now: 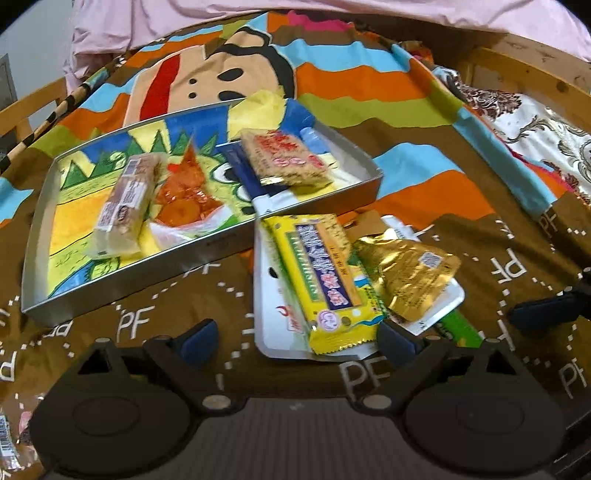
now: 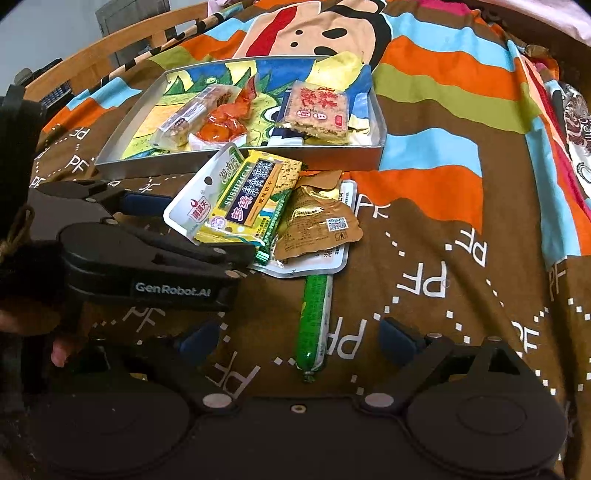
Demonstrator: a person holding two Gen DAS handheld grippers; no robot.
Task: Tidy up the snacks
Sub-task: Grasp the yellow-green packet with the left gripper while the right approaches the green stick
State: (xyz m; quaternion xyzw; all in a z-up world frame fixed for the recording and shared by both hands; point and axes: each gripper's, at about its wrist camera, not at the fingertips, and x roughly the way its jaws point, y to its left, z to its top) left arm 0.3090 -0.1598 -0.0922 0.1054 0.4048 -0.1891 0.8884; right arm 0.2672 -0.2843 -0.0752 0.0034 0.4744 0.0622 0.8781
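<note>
A metal tray on the bedspread holds a long nougat bar, an orange packet, a blue packet and a square rice cake. In front of it lies a pile: a yellow cracker packet on a white packet, with a gold packet beside it. My left gripper is open around the pile's near end. My right gripper is open astride a green sausage stick, pads clear of it.
A patterned brown and striped bedspread covers the surface. A wooden bed frame runs along the far left, and pink cloth lies behind. Another packet peeks in at the lower left edge. A hand grips the left tool.
</note>
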